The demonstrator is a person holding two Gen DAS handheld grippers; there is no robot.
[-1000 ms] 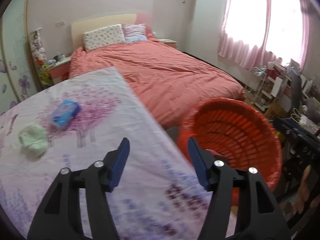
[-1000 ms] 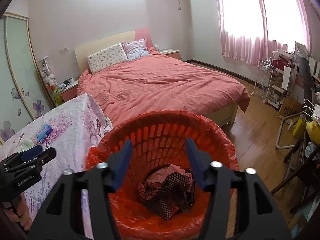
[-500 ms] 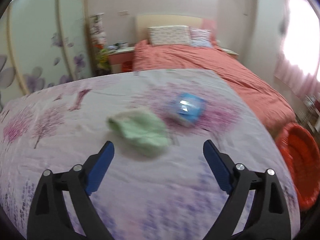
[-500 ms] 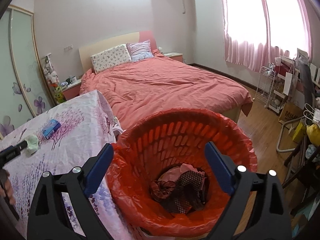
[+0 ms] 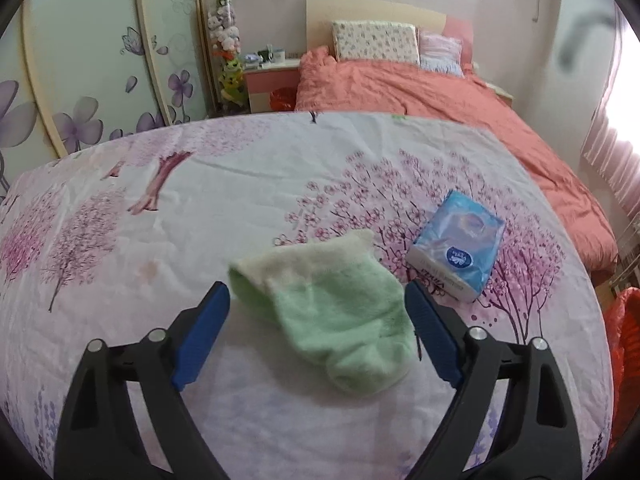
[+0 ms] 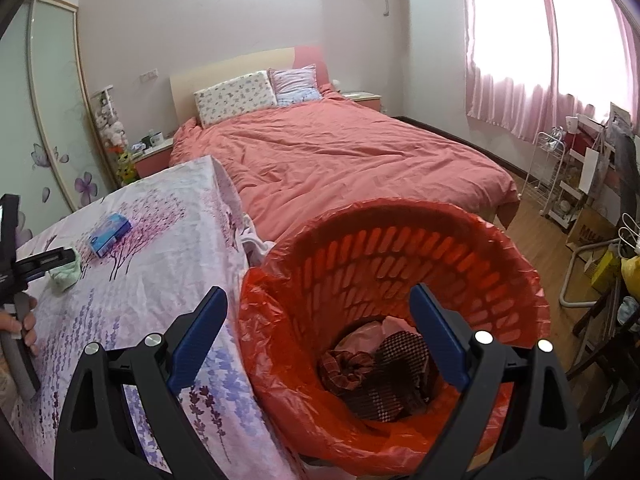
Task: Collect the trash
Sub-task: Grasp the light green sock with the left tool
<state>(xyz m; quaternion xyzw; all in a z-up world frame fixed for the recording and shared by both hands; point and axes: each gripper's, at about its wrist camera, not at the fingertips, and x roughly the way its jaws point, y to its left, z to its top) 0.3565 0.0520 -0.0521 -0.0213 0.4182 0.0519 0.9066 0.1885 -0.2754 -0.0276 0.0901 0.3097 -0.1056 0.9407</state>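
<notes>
Swinging over from the basket [image 6: 400, 264], the left gripper [image 5: 316, 308] now straddles the green sock [image 5: 336, 316], jaws just opened wide, nothing gripped; soft, light, best pinched mid-body. Right gripper [image 6: 318, 312] gapes empty.

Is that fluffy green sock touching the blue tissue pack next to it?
Apart. In the left wrist view, a strip of flowered cloth shows between the green sock and the blue tissue pack.

On the table [image 5: 200, 208], the sock [image 5: 340, 312] is positioned between the spread fingers of the left gripper [image 5: 316, 304], the tissue pack [image 5: 456, 256] just to its right, while the basket [image 6: 400, 280], located beside the table's right edge, is fronted by the bed [image 6: 340, 152].
</notes>
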